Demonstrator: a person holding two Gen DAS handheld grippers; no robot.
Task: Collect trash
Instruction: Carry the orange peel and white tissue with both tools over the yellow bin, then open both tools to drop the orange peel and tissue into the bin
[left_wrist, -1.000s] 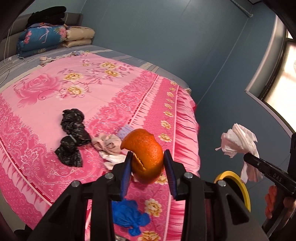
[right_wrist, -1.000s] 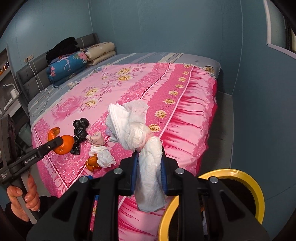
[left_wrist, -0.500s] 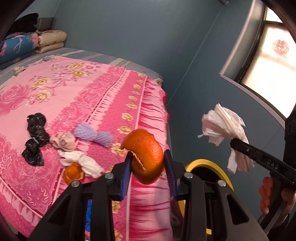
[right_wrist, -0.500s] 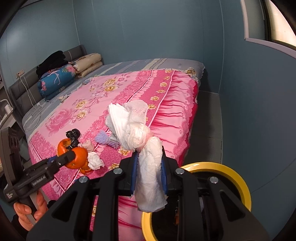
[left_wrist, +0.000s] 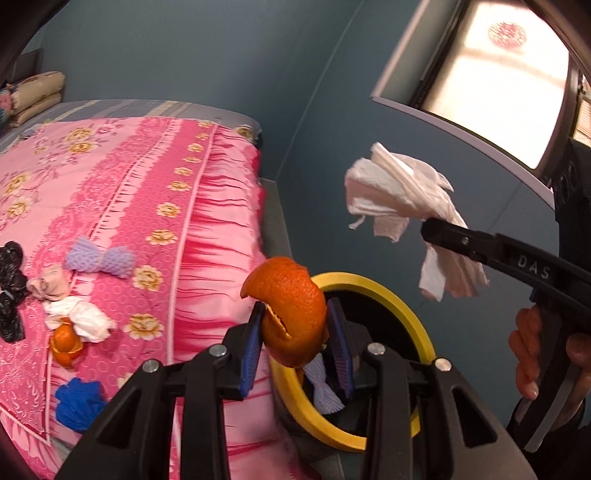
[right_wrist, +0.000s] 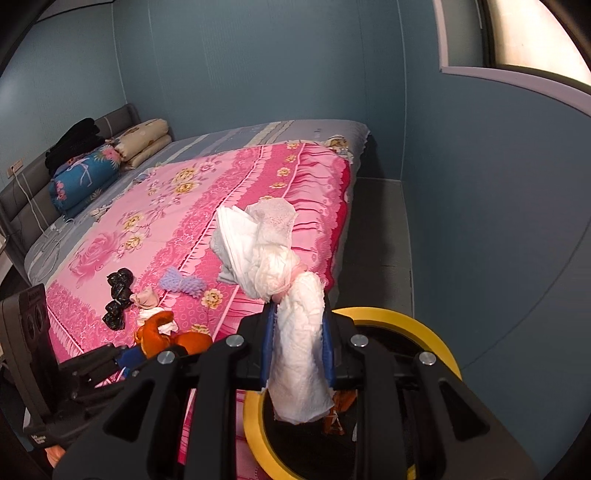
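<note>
My left gripper (left_wrist: 295, 332) is shut on a piece of orange peel (left_wrist: 290, 314), held over the near rim of the yellow-rimmed bin (left_wrist: 402, 314) beside the bed. My right gripper (right_wrist: 298, 339) is shut on a wad of white tissue (right_wrist: 266, 251), also above the yellow-rimmed bin (right_wrist: 424, 325); the left wrist view shows that white tissue (left_wrist: 402, 192) to the right of the bin. On the pink bedspread (left_wrist: 122, 206) lie a purple mesh wrapper (left_wrist: 99, 256), crumpled tissue (left_wrist: 83, 317), another orange peel (left_wrist: 65, 345), a black bag (left_wrist: 11, 291) and a blue glove (left_wrist: 79, 402).
The bin holds some trash, including a purple wrapper (left_wrist: 325, 391). Blue walls close in on the narrow floor strip (right_wrist: 384, 236) past the bed's foot. Pillows and folded bedding (right_wrist: 96, 162) sit at the headboard. A hand (left_wrist: 532, 354) grips the right tool.
Both grippers swung right, away from the bed and over the yellow bin, each keeping its load. The bin now fills more of both views.
</note>
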